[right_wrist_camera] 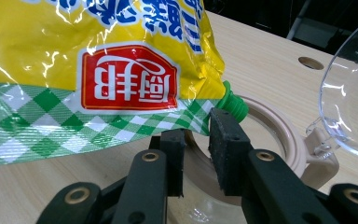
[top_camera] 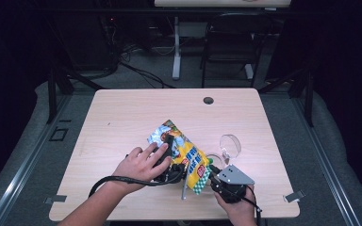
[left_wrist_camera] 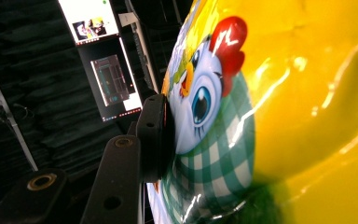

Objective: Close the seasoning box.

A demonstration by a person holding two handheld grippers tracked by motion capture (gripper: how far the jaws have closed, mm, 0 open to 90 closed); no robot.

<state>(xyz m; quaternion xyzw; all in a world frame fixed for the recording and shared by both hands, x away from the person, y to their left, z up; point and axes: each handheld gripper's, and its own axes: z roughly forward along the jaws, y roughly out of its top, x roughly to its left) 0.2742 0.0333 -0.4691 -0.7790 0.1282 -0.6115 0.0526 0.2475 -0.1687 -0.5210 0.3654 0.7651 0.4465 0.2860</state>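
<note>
Black jaws of the right gripper [right_wrist_camera: 196,140] rise closest to the lens, pinching the green-checked bottom seam of a yellow pouch [right_wrist_camera: 98,70] — the pads sit close together on the seam, beside the pouch's green spout [right_wrist_camera: 233,105]. Beneath the spout sits a beige-rimmed container [right_wrist_camera: 279,135] with its clear lid [right_wrist_camera: 349,93] hinged open to the side. From the high view, the pouch [top_camera: 184,153] hangs tilted above the near middle of the wooden table [top_camera: 122,117], held between both hands. Further up the pouch, the left gripper [top_camera: 169,157] is clamped on its body — in the left gripper view one pad [left_wrist_camera: 154,135] presses into the glossy side at a cartoon chicken [left_wrist_camera: 205,98].
</note>
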